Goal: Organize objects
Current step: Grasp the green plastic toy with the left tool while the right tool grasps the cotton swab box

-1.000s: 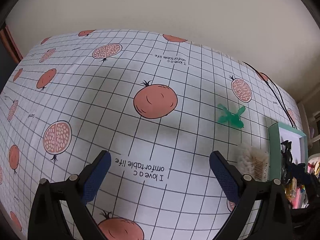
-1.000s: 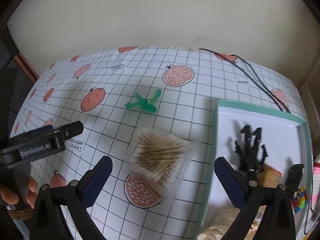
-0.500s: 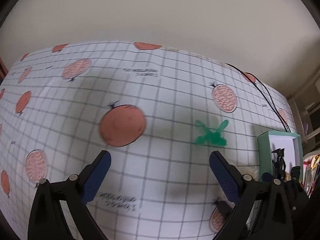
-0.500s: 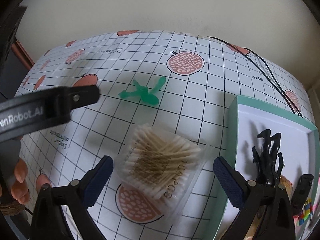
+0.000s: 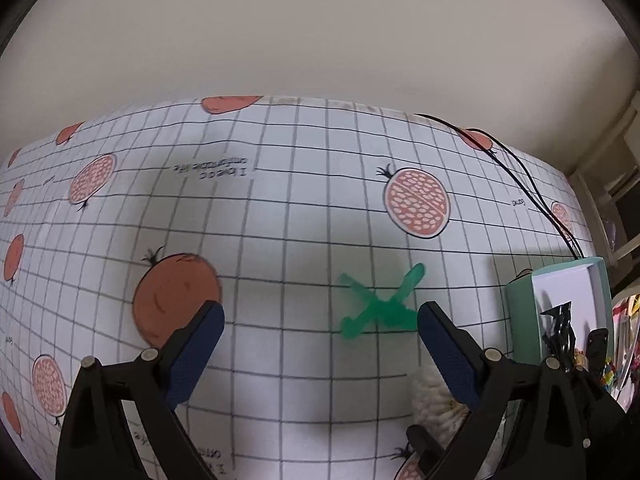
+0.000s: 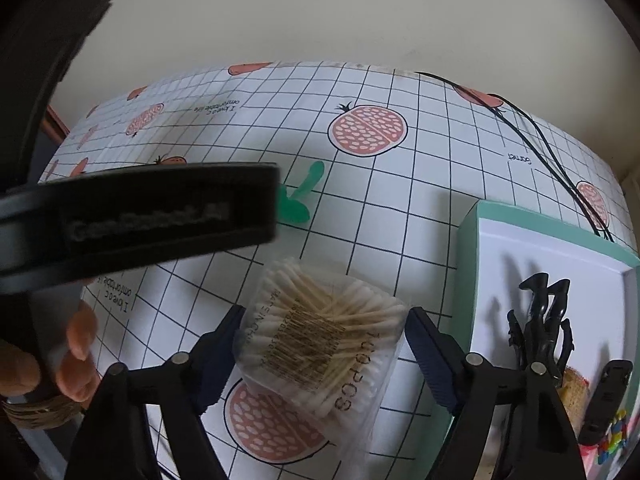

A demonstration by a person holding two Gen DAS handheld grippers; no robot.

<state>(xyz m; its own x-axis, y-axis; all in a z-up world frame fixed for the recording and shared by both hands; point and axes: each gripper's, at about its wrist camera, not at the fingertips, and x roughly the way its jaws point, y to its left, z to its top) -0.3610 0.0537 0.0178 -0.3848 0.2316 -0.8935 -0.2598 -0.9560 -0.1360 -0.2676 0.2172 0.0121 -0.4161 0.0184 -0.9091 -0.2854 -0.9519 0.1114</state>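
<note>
1. Already in the teal tray [image 6: 466,232]: a black claw clip [image 6: 538,320] and a few small items at its near end, too cut off to name.
2. Left on the tablecloth [image 5: 280,200]: the cotton swab box [image 6: 320,340] and a green plastic piece [image 5: 378,306].
3. Right gripper [image 6: 320,354]: jaws spread wide, flanking the swab box, not gripping.
4. Left gripper [image 5: 318,344]: spread, empty, green piece just ahead between its fingers.
5. Judgement: partly done; two items remain.
</note>
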